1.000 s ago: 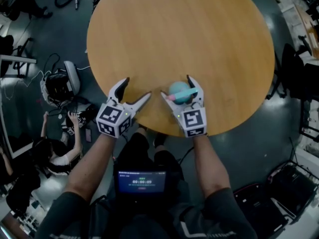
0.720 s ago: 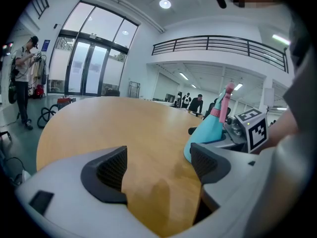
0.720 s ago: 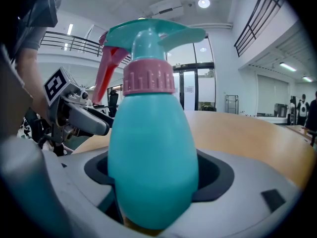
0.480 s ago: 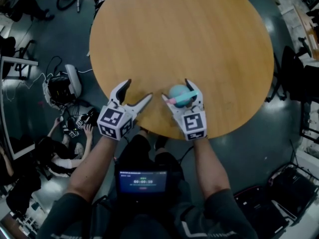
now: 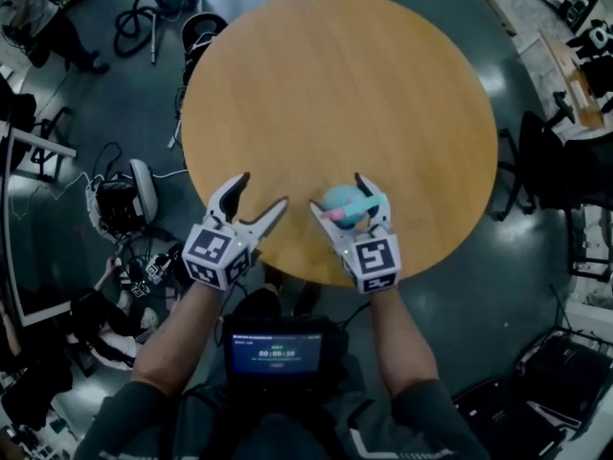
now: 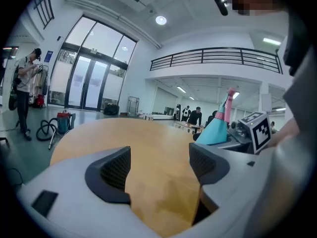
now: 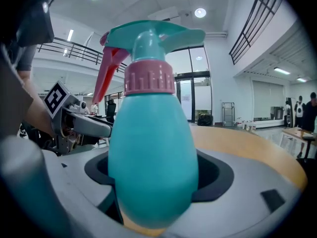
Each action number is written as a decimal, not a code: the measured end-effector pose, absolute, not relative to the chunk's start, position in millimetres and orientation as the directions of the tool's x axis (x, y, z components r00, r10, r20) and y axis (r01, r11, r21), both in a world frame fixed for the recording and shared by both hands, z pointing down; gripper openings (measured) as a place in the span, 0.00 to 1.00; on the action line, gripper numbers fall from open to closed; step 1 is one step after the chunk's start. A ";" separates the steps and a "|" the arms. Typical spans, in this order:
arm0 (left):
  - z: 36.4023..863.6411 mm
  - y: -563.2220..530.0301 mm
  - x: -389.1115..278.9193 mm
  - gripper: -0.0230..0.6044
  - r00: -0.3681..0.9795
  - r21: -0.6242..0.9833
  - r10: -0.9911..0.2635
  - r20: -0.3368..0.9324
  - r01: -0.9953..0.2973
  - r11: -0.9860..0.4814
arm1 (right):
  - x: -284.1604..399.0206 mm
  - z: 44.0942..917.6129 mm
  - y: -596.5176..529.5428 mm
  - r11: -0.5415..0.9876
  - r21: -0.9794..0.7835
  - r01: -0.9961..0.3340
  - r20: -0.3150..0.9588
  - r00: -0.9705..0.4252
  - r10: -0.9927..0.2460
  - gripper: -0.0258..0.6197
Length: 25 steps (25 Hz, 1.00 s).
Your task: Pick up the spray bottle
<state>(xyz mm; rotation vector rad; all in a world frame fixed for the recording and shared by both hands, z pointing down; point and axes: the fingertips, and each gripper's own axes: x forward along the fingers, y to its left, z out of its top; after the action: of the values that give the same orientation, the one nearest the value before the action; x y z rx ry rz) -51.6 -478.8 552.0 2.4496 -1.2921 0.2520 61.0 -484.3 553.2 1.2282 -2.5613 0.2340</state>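
The spray bottle (image 5: 342, 202) has a round teal body, a pink collar and a pink trigger. It stands upright between the jaws of my right gripper (image 5: 340, 195), which is shut on its body, near the front edge of the round wooden table (image 5: 335, 84). In the right gripper view the spray bottle (image 7: 151, 152) fills the middle, with both pads against its sides and its base just above the wood. My left gripper (image 5: 261, 192) hangs open beside it on the left with nothing between its jaws. In the left gripper view the spray bottle (image 6: 215, 130) shows at the right.
The table ends just below both grippers. A tablet (image 5: 278, 353) sits at the person's lap. Cables, a vacuum cleaner (image 5: 158, 8) and a seated person (image 5: 105, 305) are on the floor at left. Dark chairs (image 5: 546, 171) stand to the right.
Both grippers have risen, and the spray bottle has come up off the table in the right one. The left gripper stays open and empty.
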 end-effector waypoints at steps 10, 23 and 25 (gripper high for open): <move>484.8 -470.9 -36.9 0.48 0.611 0.183 -0.764 0.208 -0.792 -0.583 | 85.3 480.7 -479.4 0.567 -0.018 -0.824 0.265 -0.551 -0.792 0.70; 439.3 -467.6 -51.2 0.10 0.618 0.180 -0.777 0.119 -0.783 -0.595 | 103.6 415.8 -469.3 0.516 0.022 -0.856 0.207 -0.501 -0.840 0.70; 431.8 -469.2 -49.5 0.05 0.620 0.186 -0.776 0.111 -0.780 -0.597 | 107.3 410.0 -468.0 0.511 0.025 -0.859 0.198 -0.497 -0.845 0.70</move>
<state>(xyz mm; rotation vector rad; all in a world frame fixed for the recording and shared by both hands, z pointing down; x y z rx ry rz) -49.5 -469.2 431.8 2.6283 -1.2814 0.0273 107.3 -468.0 410.0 1.4630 -2.5659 0.1141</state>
